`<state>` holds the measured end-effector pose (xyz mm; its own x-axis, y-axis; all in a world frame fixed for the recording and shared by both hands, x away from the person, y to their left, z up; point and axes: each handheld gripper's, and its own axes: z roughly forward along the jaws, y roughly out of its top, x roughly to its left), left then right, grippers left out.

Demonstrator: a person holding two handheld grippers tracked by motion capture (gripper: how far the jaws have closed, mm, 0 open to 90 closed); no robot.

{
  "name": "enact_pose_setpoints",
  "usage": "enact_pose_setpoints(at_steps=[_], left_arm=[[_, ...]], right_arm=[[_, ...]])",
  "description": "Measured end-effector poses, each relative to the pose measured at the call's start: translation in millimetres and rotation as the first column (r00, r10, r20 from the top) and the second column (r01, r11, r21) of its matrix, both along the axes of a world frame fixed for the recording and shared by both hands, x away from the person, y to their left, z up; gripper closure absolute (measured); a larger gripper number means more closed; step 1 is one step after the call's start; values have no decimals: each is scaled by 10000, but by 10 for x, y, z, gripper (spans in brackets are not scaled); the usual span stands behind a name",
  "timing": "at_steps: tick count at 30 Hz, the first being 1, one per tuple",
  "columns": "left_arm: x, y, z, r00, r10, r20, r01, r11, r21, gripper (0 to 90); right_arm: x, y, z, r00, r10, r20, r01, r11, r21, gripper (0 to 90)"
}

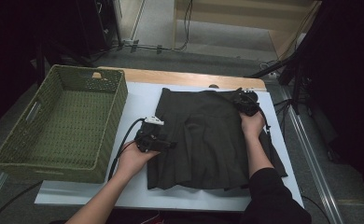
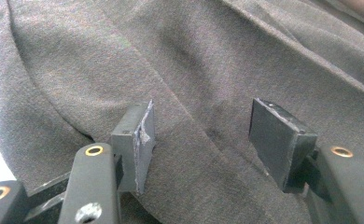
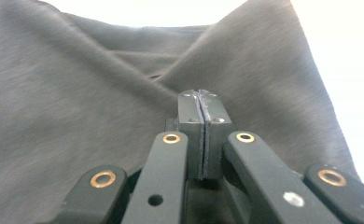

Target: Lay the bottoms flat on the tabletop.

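Observation:
A dark grey pleated skirt [image 1: 208, 135] lies spread on a white board [image 1: 138, 100]. My left gripper [image 1: 171, 145] rests at the skirt's left edge. In the left gripper view it [image 2: 203, 140] stands open, both pads just above the grey cloth [image 2: 217, 56] with nothing pinched between them. My right gripper [image 1: 240, 96] is at the skirt's far right corner. In the right gripper view its jaws [image 3: 201, 100] are pressed together, and folds of the cloth [image 3: 77, 93] run in toward the tips, so it looks shut on the fabric.
A green woven basket [image 1: 110, 135] stands on the left, close beside the board. The wooden table edge [image 1: 189, 77] runs along the far side. Dark stands and cables [image 1: 292, 70] are beyond the table at the right.

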<state>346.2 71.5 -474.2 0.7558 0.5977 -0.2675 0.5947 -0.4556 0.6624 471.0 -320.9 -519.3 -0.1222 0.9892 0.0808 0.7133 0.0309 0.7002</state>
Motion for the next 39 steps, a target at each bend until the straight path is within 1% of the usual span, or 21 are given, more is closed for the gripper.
enact_pose_setpoints(at_steps=[2, 4, 6, 9, 11, 13, 15, 17, 20, 21, 23, 25, 26, 27, 28, 30, 33, 35, 37, 38, 39], left_arm=[[11, 15, -2, 10000, 17, -18, -17, 10000, 18, 414], [21, 31, 1, 10000, 66, -37, -66, 10000, 28, 414], [38, 45, 1, 9999, 132, -41, -132, 9999, 23, 414], [71, 59, 6, 9997, 255, -9, -255, 9997, 33, 415], [99, 72, 18, 9994, 352, -55, -352, 9994, 42, 416], [145, 78, 47, 9989, 467, -72, -465, 9987, 218, 418], [189, 86, 93, 9980, 628, 112, -630, 9978, 208, 420], [257, 97, 135, 9962, 790, 361, -804, 9960, 387, 419], [409, 135, 156, 9916, 1201, 477, -1222, 9915, 441, 418], [463, 142, 155, 9900, 1317, 507, -1341, 9898, 475, 417], [558, 148, 141, 9835, 1656, 734, -1698, 9839, 554, 403], [658, 144, 121, 9792, 1829, 874, -1894, 9792, 732, 403], [705, 148, 111, 9773, 1933, 872, -1998, 9772, 722, 403], [757, 153, 98, 9753, 2035, 864, -2095, 9755, 667, 403], [811, 156, 84, 9727, 2158, 857, -2219, 9726, 691, 402], [918, 167, 61, 9668, 2424, 808, -2478, 9666, 649, 400], [1066, 166, 25, 9594, 2720, 750, -2757, 9603, 436, 386], [1137, 156, -7, 9529, 2896, 902, -2956, 9533, 614, 387], [1204, 137, -53, 9514, 2942, 913, -3008, 9511, 702, 391], [1238, 120, -75, 9520, 2946, 837, -3010, 9504, 787, 391], [1268, 105, -89, 9535, 2901, 817, -2969, 9508, 890, 391]], right_arm=[[45, -57, 7, 9999, 0, -119, 3, 9997, 247, 865], [69, -88, 46, 9994, 64, -346, -43, 9982, 593, 808], [47, -110, 102, 9996, 106, -279, -100, 9997, 215, 807], [2, -222, 151, 9996, 38, -271, -30, 9996, 284, 771], [-29, -323, 180, 9998, -102, -167, 107, 9994, 321, 708], [-56, -413, 205, 9994, -341, 22, 340, 9991, 267, 611], [-71, -486, 204, 9984, -571, 5, 571, 9982, 174, 524], [-68, -545, 149, 9975, -634, -327, 646, 9972, 385, 463], [-62, -565, 44, 9947, -444, -930, 497, 9973, 550, 407], [-75, -565, 24, 9969, -324, -722, 360, 9982, 485, 407], [-88, -541, 15, 9974, -308, -645, 321, 9993, 191, 440], [-108, -502, 17, 9978, -316, -584, 301, 9992, -266, 620], [-120, -492, 19, 9979, -330, -553, 323, 9994, -144, 687], [-130, -491, 31, 9969, -433, -650, 423, 9990, -163, 776], [-140, -501, 47, 9964, -366, -768, 365, 9993, -25, 830], [-156, -528, 67, 9941, -376, -1014, 411, 9986, 324, 841], [-210, -605, 95, 9934, -377, -1081, 444, 9972, 608, 844], [-256, -682, 106, 9933, -519, -1032, 599, 9953, 758, 843], [-289, -741, 99, 9927, -717, -973, 795, 9937, 788, 836], [-290, -749, 80, 9928, -629, -1017, 721, 9934, 887, 817], [-287, -739, 69, 9928, -604, -1033, 685, 9947, 772, 772]])
